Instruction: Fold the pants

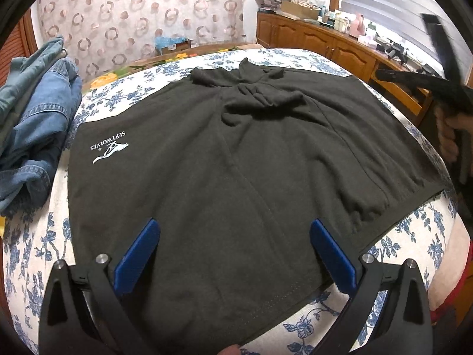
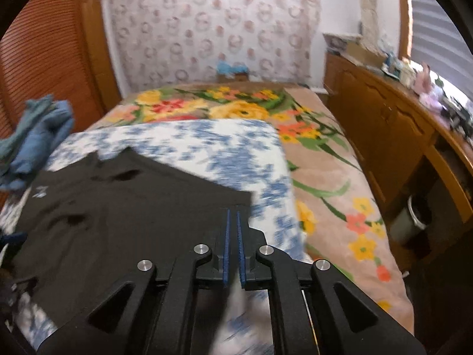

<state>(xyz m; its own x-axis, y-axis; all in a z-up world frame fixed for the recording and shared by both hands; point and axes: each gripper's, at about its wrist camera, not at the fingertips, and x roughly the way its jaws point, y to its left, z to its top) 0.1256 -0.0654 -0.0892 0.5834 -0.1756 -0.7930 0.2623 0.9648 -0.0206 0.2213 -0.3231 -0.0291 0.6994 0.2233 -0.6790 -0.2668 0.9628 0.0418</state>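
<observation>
Black knit pants (image 1: pixel 236 153) lie flat on the floral bedspread (image 1: pixel 26 254), spread ahead of and under the wide-open left gripper (image 1: pixel 233 254). Right wrist view: the right gripper (image 2: pixel 233 222), pads nearly together and holding nothing, hovers by the pants' corner; a loose pinch there could skew the fold.
</observation>
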